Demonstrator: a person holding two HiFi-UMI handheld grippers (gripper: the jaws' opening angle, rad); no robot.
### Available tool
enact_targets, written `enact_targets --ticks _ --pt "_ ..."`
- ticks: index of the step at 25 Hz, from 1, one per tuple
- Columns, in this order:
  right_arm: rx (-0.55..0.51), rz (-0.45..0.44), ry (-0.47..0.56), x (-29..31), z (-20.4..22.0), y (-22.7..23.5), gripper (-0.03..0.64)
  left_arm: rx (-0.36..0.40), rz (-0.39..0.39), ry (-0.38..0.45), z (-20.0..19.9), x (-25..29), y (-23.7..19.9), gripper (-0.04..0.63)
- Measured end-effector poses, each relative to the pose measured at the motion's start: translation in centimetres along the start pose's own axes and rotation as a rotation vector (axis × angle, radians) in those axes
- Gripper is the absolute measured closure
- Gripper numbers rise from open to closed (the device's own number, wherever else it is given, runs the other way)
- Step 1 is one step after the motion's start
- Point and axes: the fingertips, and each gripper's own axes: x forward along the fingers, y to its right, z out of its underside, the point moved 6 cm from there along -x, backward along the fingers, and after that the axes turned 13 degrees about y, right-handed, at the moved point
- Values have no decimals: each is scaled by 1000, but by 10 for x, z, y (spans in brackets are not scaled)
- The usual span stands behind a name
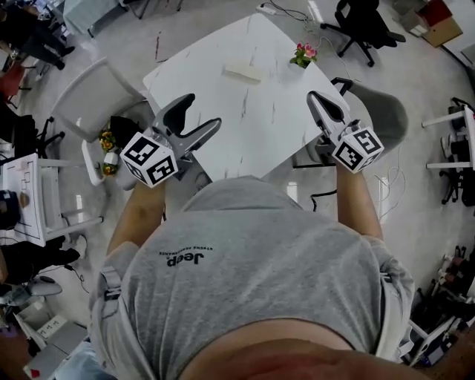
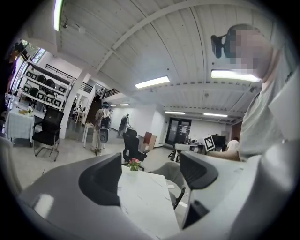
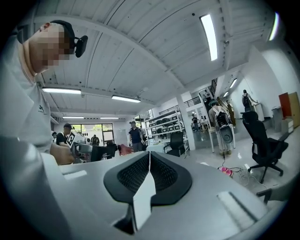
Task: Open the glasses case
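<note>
The glasses case (image 1: 243, 72), a pale flat oblong, lies shut on the far part of the white marble table (image 1: 223, 133). Both grippers are held over the table's near edge, well short of the case. My left gripper (image 1: 202, 113) is at the near left corner with its jaws spread wide and nothing between them. The left gripper view shows the left gripper (image 2: 152, 176) open with the tabletop (image 2: 140, 201) in the gap; the case does not show there. My right gripper (image 1: 312, 96) is over the near right edge. In the right gripper view, the right gripper (image 3: 149, 169) has its pads pressed together, holding nothing.
A small pot of pink flowers (image 1: 304, 54) stands at the table's far right corner, also visible as the flower pot (image 2: 134, 163). A grey chair (image 1: 93, 96) is at the table's left and another grey chair (image 1: 382, 111) at its right. A black office chair (image 1: 362, 22) stands beyond.
</note>
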Motion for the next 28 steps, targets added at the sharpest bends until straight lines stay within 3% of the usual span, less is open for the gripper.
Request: enact_targets --ticks 11,20,28 --pt "-56 180 -73 56 40 18 611 98 274 -160 44 47 -108 179" --pt "-84 171 -131 75 77 62 611 228 339 -295 112 104 -142 179" --pt "-69 167 -131 86 115 96 611 324 343 -439 182 150 -189 179"
